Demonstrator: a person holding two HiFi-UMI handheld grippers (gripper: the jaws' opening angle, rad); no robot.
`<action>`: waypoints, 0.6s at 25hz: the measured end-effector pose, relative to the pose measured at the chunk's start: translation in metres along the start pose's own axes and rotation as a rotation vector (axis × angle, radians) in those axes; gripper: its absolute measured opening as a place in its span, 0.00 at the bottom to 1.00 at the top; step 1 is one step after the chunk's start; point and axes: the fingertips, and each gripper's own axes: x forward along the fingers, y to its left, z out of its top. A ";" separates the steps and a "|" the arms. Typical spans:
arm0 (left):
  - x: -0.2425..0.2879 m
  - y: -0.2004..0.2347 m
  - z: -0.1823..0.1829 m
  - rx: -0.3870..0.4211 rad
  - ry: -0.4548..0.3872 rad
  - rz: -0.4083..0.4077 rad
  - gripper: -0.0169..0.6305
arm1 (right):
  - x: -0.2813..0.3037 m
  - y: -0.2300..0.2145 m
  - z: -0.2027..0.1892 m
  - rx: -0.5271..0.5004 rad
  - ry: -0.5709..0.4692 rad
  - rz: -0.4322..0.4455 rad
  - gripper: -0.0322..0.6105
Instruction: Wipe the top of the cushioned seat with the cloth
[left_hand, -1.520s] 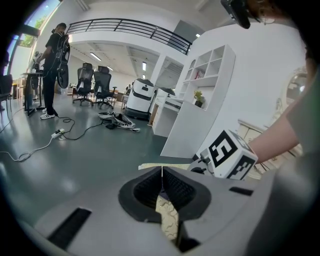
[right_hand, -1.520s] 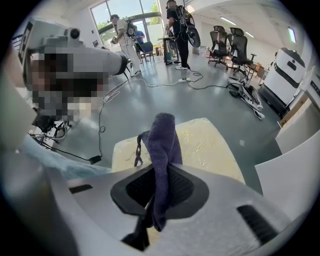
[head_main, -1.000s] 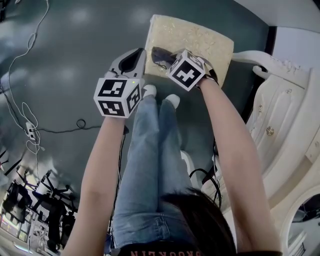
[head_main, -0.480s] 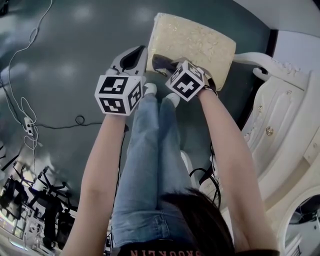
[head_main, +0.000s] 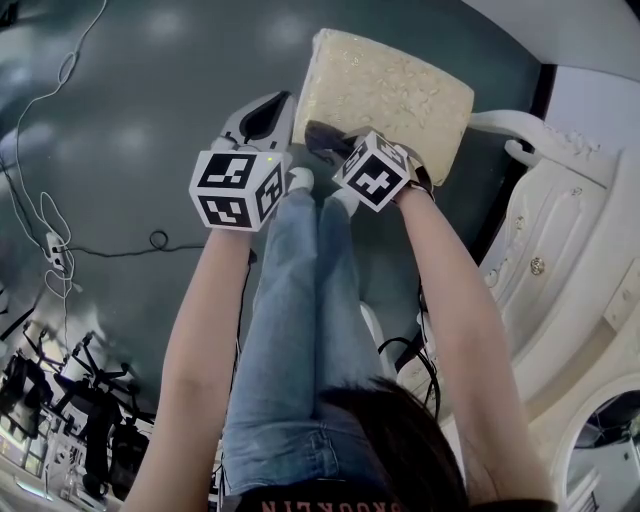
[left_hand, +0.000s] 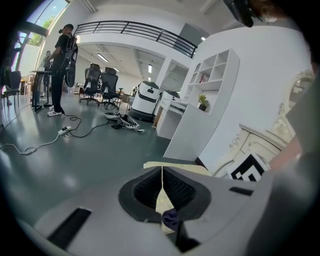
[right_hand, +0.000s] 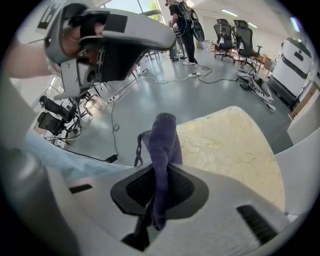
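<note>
Left gripper in the head view is held over the dark floor, just beside the near left corner of the cushioned seat. Its marker cube faces the camera. The right gripper is at the near edge of the seat, and a dark cloth comes out of its front onto that edge. I cannot tell from here if the cloth presses on the fabric. The seat top is cream with a pale pattern. Below the grippers are the person's jeans and white shoes. White carved furniture stands on the right, and a thin cable lies on the floor at the left.

From the left gripper view, the left gripper has its two pads pressed together with nothing between them. A small purple bit shows under the pads; what it is I cannot tell. Beyond the pads is a strip of the cream seat. A white shelf unit rises behind it. Far away on the left, a person stands near some office chairs.

From the right gripper view, the right gripper is clamped on the purple cloth, which stands up out of the pads and folds over at the top. The seat lies just behind the cloth and to its right. The left gripper fills the upper left corner.
</note>
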 end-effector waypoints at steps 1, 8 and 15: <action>0.001 0.001 0.000 -0.002 0.001 0.000 0.04 | 0.001 0.002 0.000 0.004 0.006 0.017 0.10; 0.004 0.007 -0.001 -0.012 0.009 -0.003 0.04 | 0.004 0.018 -0.004 0.035 0.047 0.166 0.10; 0.009 0.021 0.007 -0.024 0.008 0.003 0.04 | -0.021 -0.008 0.012 0.106 -0.073 0.111 0.10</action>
